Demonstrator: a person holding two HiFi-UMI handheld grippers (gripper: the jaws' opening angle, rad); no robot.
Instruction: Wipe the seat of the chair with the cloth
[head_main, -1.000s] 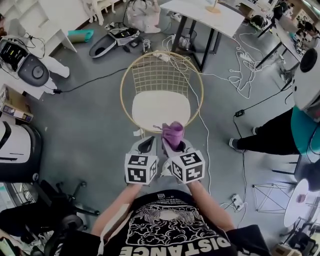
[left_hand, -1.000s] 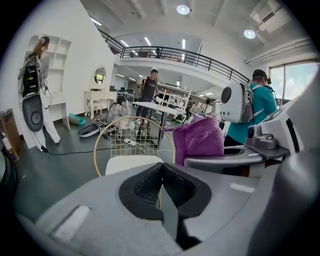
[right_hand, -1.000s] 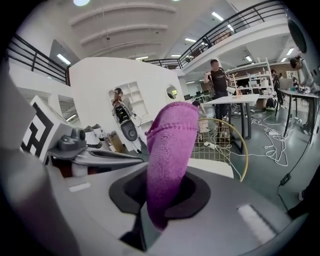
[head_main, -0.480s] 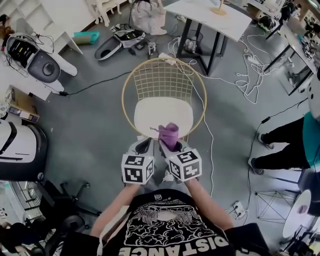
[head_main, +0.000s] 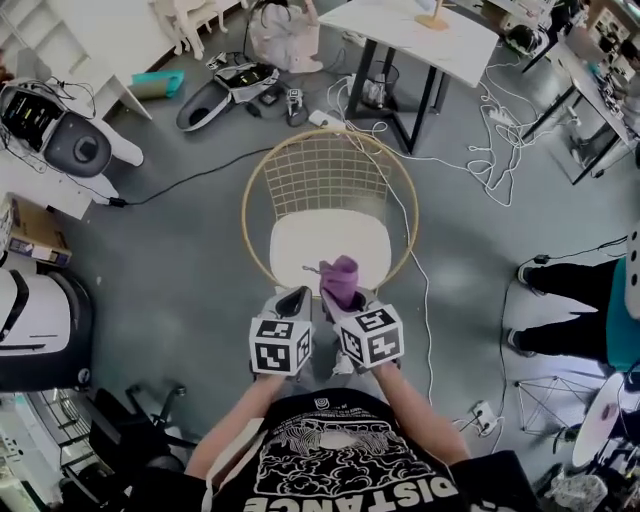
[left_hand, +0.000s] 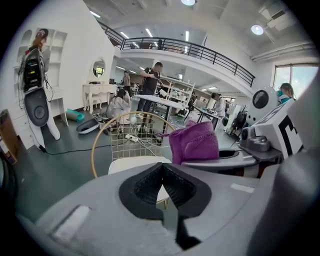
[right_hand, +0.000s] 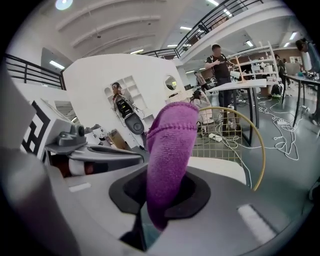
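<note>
**Cloth poised, wiping not yet begun**

The purple cloth (right_hand: 169, 155) stands upright, pinched in the right gripper (right_hand: 162, 197) near the front edge of the chair's (head_main: 325, 135) white seat (head_main: 318, 235). The left gripper (left_hand: 162, 186) is closed on nothing. The next move is probably to lower the cloth onto the seat

Purple cloth (head_main: 342, 280), cream seat (head_main: 318, 240), gold wire-grid chair back (head_main: 325, 175), grey floor (head_main: 180, 265).
</note>
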